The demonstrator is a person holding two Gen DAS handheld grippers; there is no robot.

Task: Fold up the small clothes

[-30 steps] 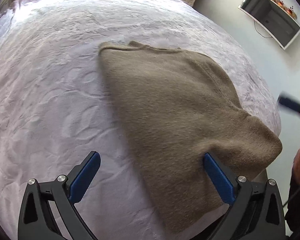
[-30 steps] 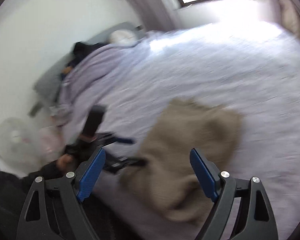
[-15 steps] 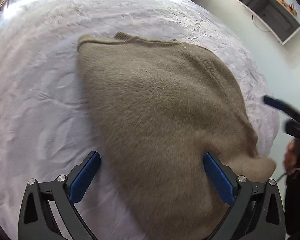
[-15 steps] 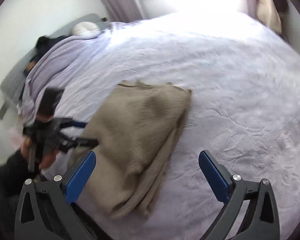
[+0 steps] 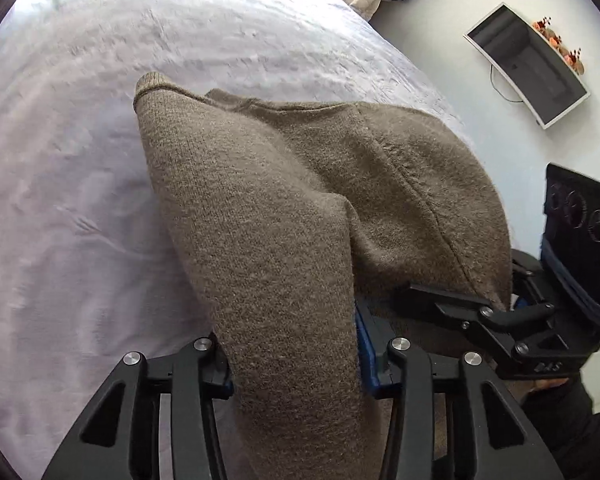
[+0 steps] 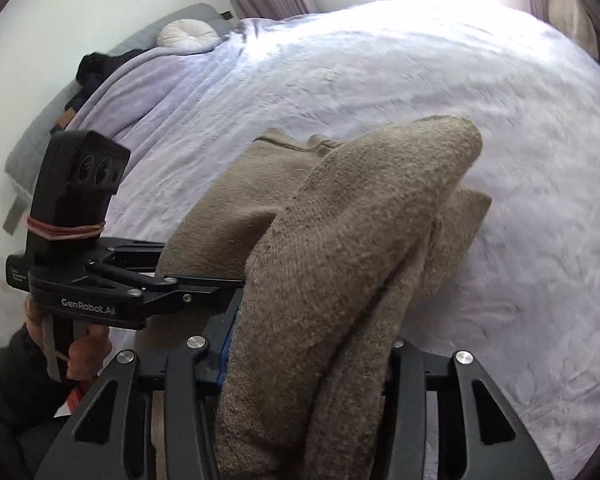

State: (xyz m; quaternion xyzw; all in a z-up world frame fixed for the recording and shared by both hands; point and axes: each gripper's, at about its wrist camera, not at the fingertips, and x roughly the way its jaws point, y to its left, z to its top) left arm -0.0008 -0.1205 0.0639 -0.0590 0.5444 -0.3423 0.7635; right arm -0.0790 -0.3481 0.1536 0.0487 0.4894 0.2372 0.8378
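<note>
A brown knitted sweater [image 5: 308,184] lies on a bed with a pale lilac cover [image 5: 80,160]. My left gripper [image 5: 296,360] is shut on the sweater's near left edge, and the cloth rises in a fold over its jaws. My right gripper [image 6: 308,352] is shut on the near right edge of the sweater [image 6: 340,240], lifted in a thick fold. Each gripper shows in the other's view: the right one [image 5: 500,320] beside the sweater, the left one [image 6: 112,292] at the sweater's left. The fingertips are hidden by cloth.
A grey headboard with a round white cushion [image 6: 186,34] and dark clothes [image 6: 96,68] is at the far left. A white wall shelf [image 5: 528,64] hangs on the right wall. The bed edge is close to me.
Both grippers were open above the flat sweater. They have come down to its near edge, shut on it and lifted it into folds.
</note>
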